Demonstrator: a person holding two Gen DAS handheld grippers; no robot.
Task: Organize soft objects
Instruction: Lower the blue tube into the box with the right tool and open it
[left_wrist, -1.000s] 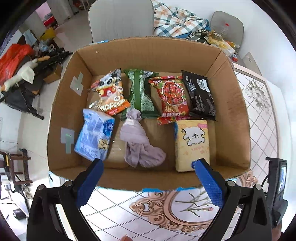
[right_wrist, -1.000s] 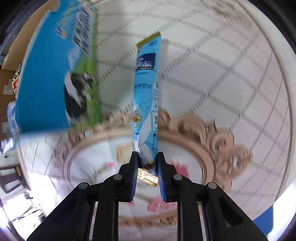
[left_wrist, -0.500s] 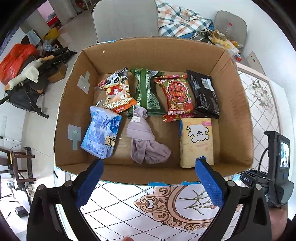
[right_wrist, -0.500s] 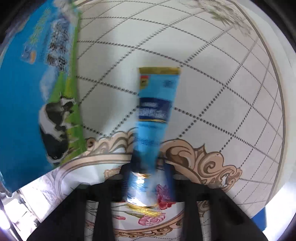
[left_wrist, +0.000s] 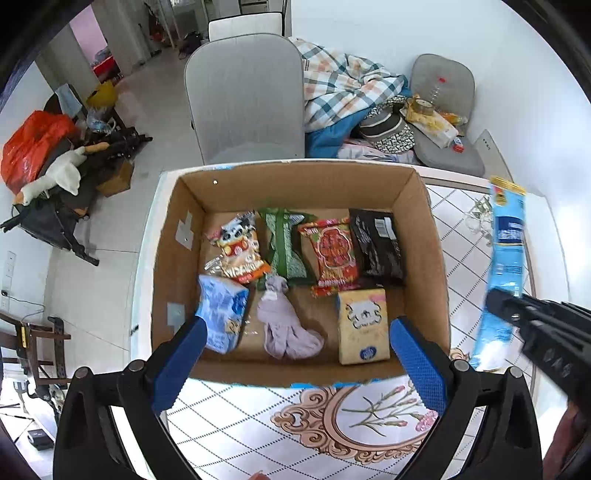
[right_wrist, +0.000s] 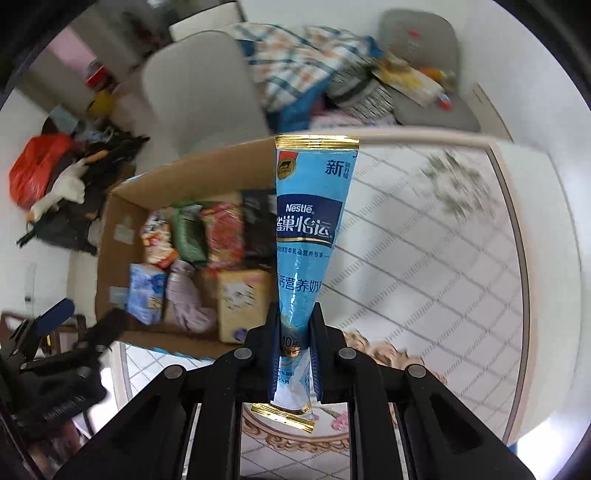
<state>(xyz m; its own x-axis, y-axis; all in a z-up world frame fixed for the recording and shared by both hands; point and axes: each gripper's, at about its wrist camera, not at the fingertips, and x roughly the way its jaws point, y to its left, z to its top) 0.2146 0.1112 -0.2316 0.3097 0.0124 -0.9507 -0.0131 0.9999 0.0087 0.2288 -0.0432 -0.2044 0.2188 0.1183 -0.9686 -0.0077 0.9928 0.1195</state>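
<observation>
Raised since the earlier frames, the right gripper (right_wrist: 295, 332) now carries the light-blue Nestlé sachet (right_wrist: 308, 236) clear of the surface (left_wrist: 258, 432), upright, its gold-sealed top level with the far rim of the cardboard box (left_wrist: 428, 236); previously the sachet pointed down at the patterned surface. Jaws of the right gripper are closed on the sachet's lower part, the bottom seal hanging below them. In the left wrist view the sachet (left_wrist: 506, 258) stands just beyond the box's right wall, held by the right gripper (left_wrist: 498, 306). The left gripper (left_wrist: 295, 354), jaws wide apart and holding nothing, hovers at the box's near wall. Inside the box lie four snack packets along the far side, and a blue tissue pack (left_wrist: 221, 317), a mauve cloth bundle (left_wrist: 284, 325), probably a sock, and a yellow tissue pack (left_wrist: 364, 325) along the near side.
</observation>
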